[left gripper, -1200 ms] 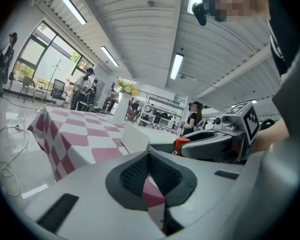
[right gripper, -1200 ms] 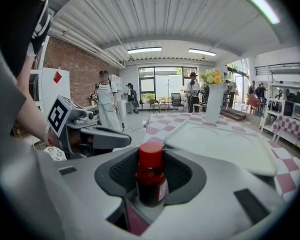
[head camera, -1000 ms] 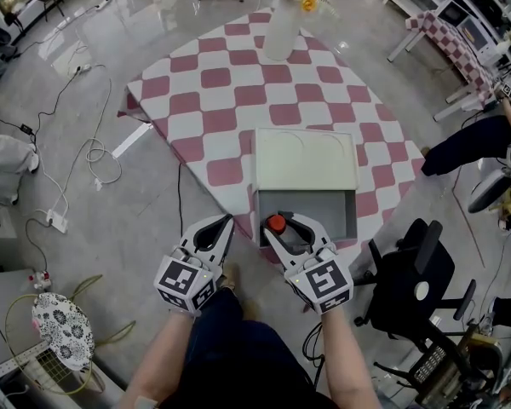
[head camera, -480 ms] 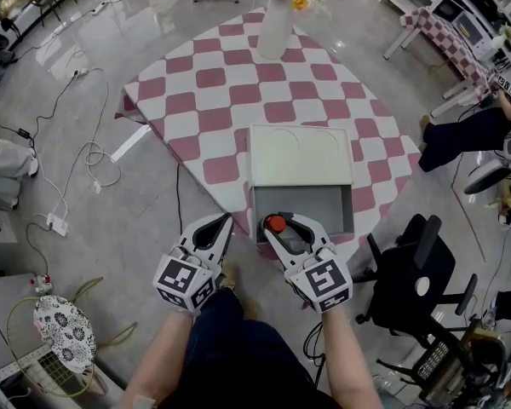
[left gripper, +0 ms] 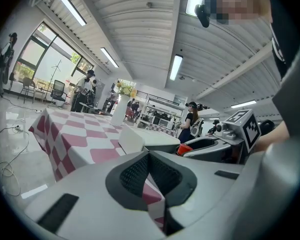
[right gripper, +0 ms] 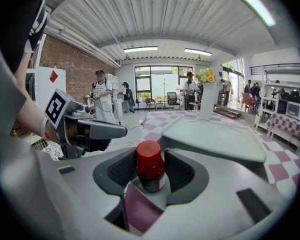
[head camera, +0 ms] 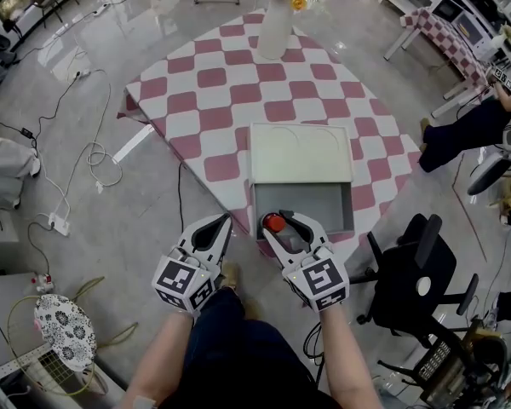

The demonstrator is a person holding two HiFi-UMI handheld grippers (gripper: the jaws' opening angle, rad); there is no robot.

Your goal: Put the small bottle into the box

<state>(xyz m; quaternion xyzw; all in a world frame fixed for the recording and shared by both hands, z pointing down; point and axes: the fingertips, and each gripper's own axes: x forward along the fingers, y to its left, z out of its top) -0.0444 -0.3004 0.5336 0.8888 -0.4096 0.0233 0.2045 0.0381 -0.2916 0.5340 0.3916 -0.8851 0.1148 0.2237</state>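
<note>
The small bottle (head camera: 274, 222), dark with a red cap (right gripper: 148, 159), stands upright between the fingers of my right gripper (head camera: 278, 225). The jaws are opening, and their pads still sit close against the bottle's sides. It hangs over the near left corner of the open grey box (head camera: 328, 204), whose pale lid (head camera: 302, 154) lies flat behind it. My left gripper (head camera: 227, 221) is shut and empty, off the table's near edge, left of the box. The left gripper view shows the red cap (left gripper: 183, 149) and the lid's edge (left gripper: 132, 140).
The box rests at the near edge of a table with a pink-and-white checkered cloth (head camera: 213, 100). A white vase with flowers (head camera: 278, 24) stands at its far side. A black office chair (head camera: 409, 279) is to my right, and cables (head camera: 94, 156) lie on the floor at left.
Both grippers and the bottle have stayed almost in place by the box's near left corner. The view shifted slightly.
</note>
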